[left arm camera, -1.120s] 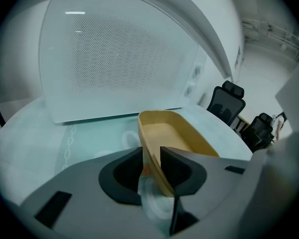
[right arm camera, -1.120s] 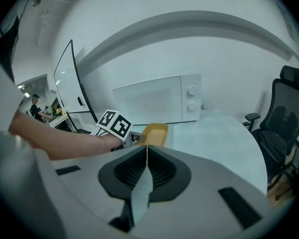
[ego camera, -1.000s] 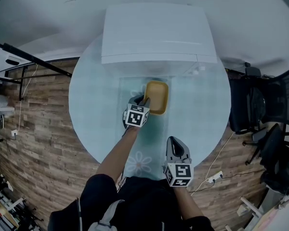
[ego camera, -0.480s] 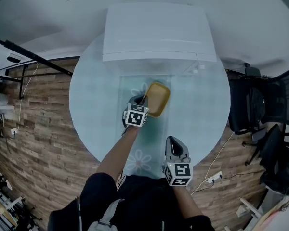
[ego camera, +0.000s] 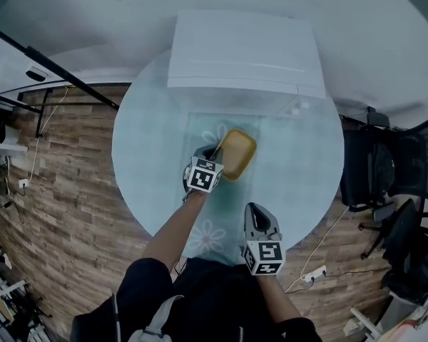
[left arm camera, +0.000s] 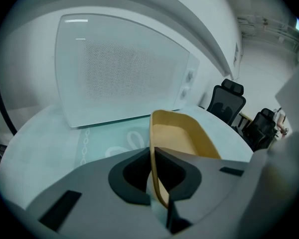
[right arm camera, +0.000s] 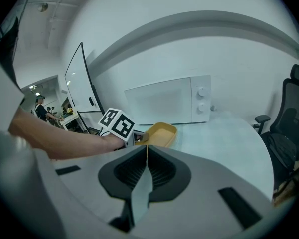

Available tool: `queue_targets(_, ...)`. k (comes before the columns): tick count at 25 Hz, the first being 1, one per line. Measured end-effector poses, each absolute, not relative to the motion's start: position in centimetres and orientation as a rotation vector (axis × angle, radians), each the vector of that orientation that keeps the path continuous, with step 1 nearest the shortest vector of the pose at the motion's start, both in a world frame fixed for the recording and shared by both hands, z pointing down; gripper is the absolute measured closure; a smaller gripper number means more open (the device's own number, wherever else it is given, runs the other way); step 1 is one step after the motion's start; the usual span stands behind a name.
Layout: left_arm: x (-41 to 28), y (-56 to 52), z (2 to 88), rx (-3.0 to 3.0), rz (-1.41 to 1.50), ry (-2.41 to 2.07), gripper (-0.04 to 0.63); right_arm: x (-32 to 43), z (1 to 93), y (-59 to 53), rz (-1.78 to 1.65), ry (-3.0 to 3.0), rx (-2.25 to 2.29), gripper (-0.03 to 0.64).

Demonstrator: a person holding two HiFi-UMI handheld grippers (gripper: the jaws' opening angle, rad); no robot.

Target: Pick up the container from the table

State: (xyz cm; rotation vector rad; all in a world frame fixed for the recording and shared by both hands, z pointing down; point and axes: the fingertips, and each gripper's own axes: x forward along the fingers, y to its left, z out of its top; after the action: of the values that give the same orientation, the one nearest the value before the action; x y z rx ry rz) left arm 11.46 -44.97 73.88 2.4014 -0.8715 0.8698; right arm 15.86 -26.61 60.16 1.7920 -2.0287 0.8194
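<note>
Two grippers show in the head view. Your left arm reaches out over the round table (ego camera: pixel 143 155), with the left gripper (ego camera: pixel 217 153) at the near edge of one yellow container (ego camera: pixel 240 152), which sits askew before one microwave (ego camera: pixel 242 52). Your right gripper (ego camera: pixel 259 214) hangs close to your body.

Left gripper view: the jaws are clamped on the container's thin side wall, and the container is empty.

Right gripper view: the jaws are pressed together on nothing, well apart from the container.

The container (ego camera: pixel 237 153) is coloured yellow. The table (ego camera: pixel 150 155) under it is tinted pale green and printed with white flowers (ego camera: pixel 208 239).
</note>
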Motion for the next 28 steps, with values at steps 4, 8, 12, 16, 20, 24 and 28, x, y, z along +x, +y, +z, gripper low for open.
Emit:
queue_targets(4, 10.5, -44.5, 72.4, 2.404, 0.857, -0.886, 0.572, 16.1, 60.1, -26.9, 0.813, -2.056, 1.777, 0.591)
queue_targets(8, 8.8, -43.7, 71.0, 2.402, 0.857, -0.896, 0.574, 15.5, 59.7, -26.9, 0.799, -2.096, 1.741, 0.592)
queue_targets(12, 7.4, -42.6, 69.2, 2.412, 0.854, -0.912, 0.574, 15.0, 59.0, -26.5, 0.782, -2.129, 1.718, 0.592)
queue_targets(16, 6.1, -41.6, 67.4, 2.409, 0.836, -0.933, 0.574, 14.7, 58.2, -26.0, 0.771, -2.158, 1.705, 0.592)
queue_targets(20, 5.2, -40.2, 65.3, 2.412, 0.807, -0.929, 0.574, 14.9, 57.7, -25.7, 0.757, -2.183, 1.713, 0.592)
queue_targets(24, 4.9, -38.4, 62.6, 2.434, 0.777, -0.919, 0.574, 15.2, 57.1, -24.8, 0.748, -2.207, 1.707, 0.592)
queue_targets(28, 4.8, -37.0, 59.4, 2.464, 0.732, -0.903, 0.574, 15.3, 56.0, -24.5, 0.736, -2.244, 1.703, 0.592)
